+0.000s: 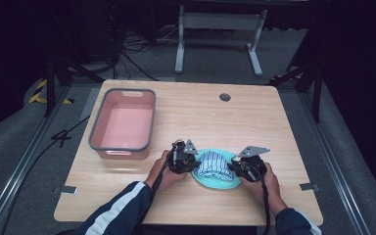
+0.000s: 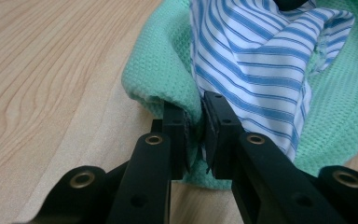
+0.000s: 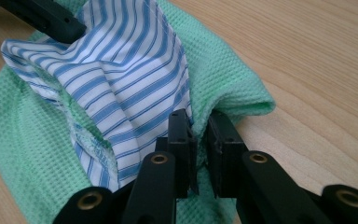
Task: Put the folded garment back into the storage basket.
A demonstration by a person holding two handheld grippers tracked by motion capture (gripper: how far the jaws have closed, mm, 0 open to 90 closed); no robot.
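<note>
On the near half of the wooden table (image 1: 254,117), between the person's two hands, lies a green waffle-weave cloth (image 1: 214,182) with a blue-and-white striped cloth (image 1: 214,164) bunched on top of it. The left gripper (image 1: 194,161) sits at the cloth's left edge and the right gripper (image 1: 233,169) at its right edge, each held low over the tabletop by its hand. In the left gripper view, the left gripper (image 2: 196,119) has its jaws clamped on a raised fold where the green cloth (image 2: 161,70) meets the striped cloth (image 2: 256,60), the fabric pinched between the pads. In the right gripper view, the right gripper (image 3: 200,130) is likewise clenched on the fabric, with the striped cloth (image 3: 121,70) running down to one jaw and a rolled edge of the green cloth (image 3: 228,79) beside the other; the tip of the other gripper rests at the far end of the striped piece. Well to the left of the cloths stands a pink bin with a grey rim (image 1: 94,128), its long side running away from the person
</note>
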